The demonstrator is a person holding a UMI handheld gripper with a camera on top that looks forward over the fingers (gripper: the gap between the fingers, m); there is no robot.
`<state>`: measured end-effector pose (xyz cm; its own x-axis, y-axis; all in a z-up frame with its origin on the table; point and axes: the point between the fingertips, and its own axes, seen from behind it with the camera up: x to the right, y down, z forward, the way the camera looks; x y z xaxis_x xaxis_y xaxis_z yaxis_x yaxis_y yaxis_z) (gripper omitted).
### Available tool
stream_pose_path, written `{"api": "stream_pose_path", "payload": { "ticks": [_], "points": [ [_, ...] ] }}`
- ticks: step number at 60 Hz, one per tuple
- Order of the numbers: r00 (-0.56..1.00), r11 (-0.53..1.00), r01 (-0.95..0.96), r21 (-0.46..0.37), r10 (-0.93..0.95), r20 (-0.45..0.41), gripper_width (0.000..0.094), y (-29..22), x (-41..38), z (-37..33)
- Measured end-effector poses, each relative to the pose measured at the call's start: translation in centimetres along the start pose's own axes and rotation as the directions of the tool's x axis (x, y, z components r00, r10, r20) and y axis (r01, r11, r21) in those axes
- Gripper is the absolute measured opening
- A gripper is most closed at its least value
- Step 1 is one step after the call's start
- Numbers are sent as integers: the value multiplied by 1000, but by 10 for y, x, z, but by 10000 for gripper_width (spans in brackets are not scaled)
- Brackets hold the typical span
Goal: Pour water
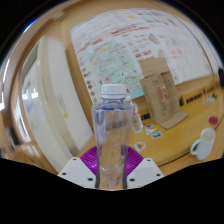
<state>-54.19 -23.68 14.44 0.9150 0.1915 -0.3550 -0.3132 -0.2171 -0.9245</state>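
A clear plastic water bottle with a white cap stands upright between my gripper's fingers. Both purple pads press against its lower body, so the gripper is shut on it. The bottle appears lifted, with the wooden table well below and beyond it. The bottle's base is hidden behind the fingers.
A cardboard box stands on the table beyond the bottle to the right. A white cup sits at the far right. Small items lie on the table just right of the bottle. A poster-covered wall is behind.
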Motion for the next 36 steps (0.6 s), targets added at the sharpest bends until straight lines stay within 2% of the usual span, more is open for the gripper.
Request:
{"api": "stream_pose_path", "payload": {
  "ticks": [4,9,15,19,28,36],
  "points": [
    [972,975,-218,29,215,96,295,-39,-12,-6],
    [853,875,-483,30,462,245,294,-86,-14,-14],
    [589,657,-753,-26,691,418,295,-141,-4,-32],
    [373,476,-876,-83,775,510,296,-168,16,-45],
    [-35,100,-976,-192,803,595,294,-187,93,-58],
    [-257,-146,-961,-233,776,576,295,-167,155,-52]
  ]
}}
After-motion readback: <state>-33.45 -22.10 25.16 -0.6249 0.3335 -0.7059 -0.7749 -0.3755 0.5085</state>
